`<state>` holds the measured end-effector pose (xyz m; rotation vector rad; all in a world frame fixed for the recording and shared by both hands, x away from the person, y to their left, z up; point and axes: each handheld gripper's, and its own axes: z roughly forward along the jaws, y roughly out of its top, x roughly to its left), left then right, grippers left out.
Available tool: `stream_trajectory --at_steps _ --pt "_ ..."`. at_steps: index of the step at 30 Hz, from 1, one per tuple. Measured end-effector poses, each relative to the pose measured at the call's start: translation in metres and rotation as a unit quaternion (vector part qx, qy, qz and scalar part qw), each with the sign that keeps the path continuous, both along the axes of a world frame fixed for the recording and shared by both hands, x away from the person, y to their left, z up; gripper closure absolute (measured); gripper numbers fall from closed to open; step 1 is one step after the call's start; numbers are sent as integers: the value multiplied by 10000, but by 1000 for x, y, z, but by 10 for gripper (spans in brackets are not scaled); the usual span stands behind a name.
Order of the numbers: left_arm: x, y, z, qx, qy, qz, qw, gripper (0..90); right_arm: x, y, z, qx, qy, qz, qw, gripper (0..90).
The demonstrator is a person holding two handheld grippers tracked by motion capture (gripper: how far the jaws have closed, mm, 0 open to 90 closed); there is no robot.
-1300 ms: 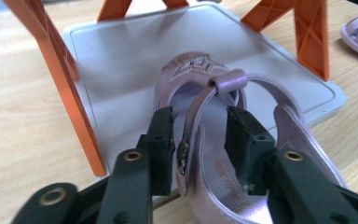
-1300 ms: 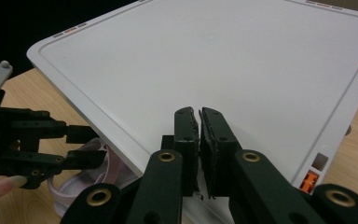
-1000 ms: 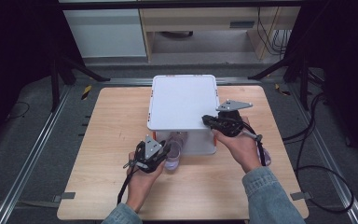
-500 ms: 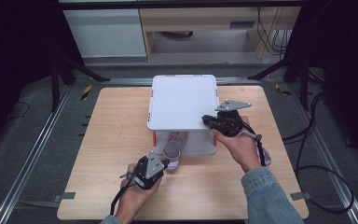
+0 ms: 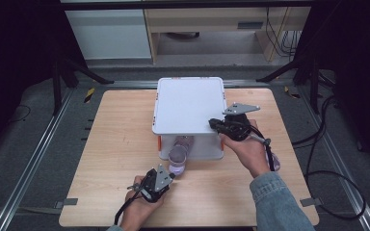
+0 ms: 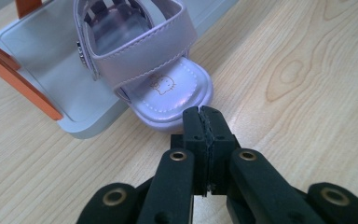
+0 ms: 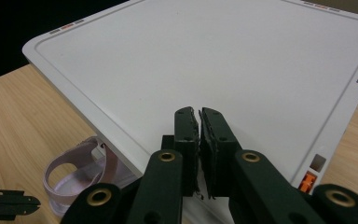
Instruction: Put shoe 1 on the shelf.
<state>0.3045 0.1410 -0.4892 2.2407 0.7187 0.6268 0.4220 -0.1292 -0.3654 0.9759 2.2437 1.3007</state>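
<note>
- Left gripper (image 6: pixel 204 116): my jaws are meeting with nothing between them, sitting just off the toe of the lilac sandal (image 6: pixel 161 88), probably for nudging it inward.
- Lilac sandal (image 5: pixel 179 155): it is lying half inside the white storage box (image 5: pixel 189 103), heel in and toe sticking out over the wooden surface (image 5: pixel 115 144) through the front opening.
- Right gripper (image 7: pixel 199 116): my jaws are pressed together and empty, lying over the box lid (image 7: pixel 223 70) near its front right corner, seemingly steadying the box against a push.
</note>
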Motion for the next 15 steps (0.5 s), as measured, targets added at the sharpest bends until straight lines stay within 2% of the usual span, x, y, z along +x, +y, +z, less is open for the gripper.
stream_trajectory --at_steps 4,6,8,10,12,15 --pt "6 -4 -3 36 11 3 10000 891 0 0 0 -1 -4 12 10000 853" --pt "6 -4 -4 13 21 -2 10000 892 0 0 0 -4 -8 14 10000 853" --pt "6 -7 -6 105 -2 -61 9999 892 0 0 0 9 9 18 10000 853" --pt "6 -8 -6 96 -2 -61 9999 893 0 0 0 9 8 18 10000 853" --pt "8 -11 -5 80 -109 -46 9999 893 0 0 0 7 -12 23 10000 853" --pt "11 -11 -4 103 -148 20 9998 893 0 -1 0 19 -8 21 10000 853"
